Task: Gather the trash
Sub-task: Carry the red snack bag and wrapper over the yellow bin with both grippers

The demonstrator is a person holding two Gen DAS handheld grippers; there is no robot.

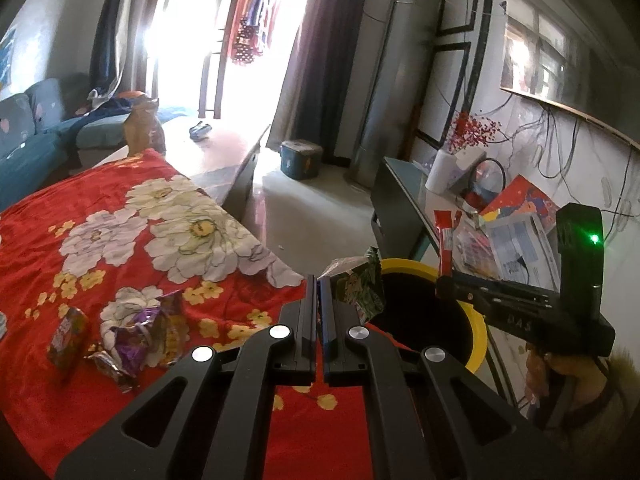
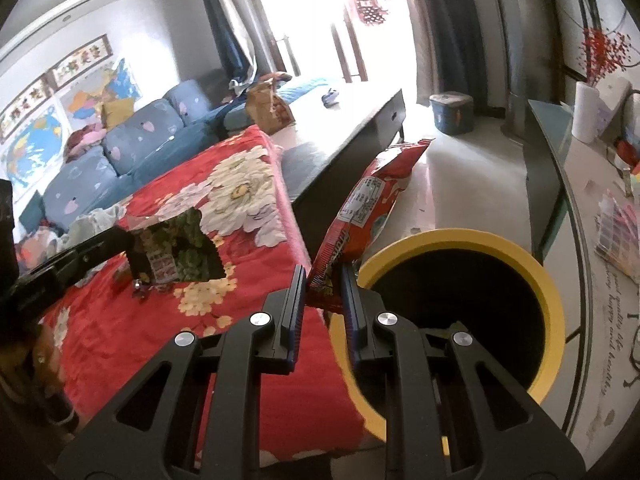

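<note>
My left gripper (image 1: 318, 280) is shut on a green snack wrapper (image 1: 360, 284), held at the blanket's edge beside the yellow-rimmed bin (image 1: 404, 267). From the right wrist view, that left gripper (image 2: 127, 241) and its green wrapper (image 2: 180, 248) hang over the red floral blanket (image 2: 120, 320). My right gripper (image 2: 322, 276) is shut on a red snack bag (image 2: 372, 208) that stands up just left of the bin's yellow rim (image 2: 460, 238). The left wrist view shows the right gripper (image 1: 442, 284) with the red bag (image 1: 445, 236) over the bin's far side. Purple wrappers (image 1: 144, 332) lie on the blanket (image 1: 48, 280).
A brown-red packet (image 1: 66, 336) lies by the purple wrappers. A dark low table (image 2: 352, 120) carries a paper bag (image 2: 268, 108). A blue sofa (image 2: 132, 148) stands behind. A glass side table (image 2: 592, 216) with papers is right of the bin. A blue container (image 2: 452, 114) sits on the floor.
</note>
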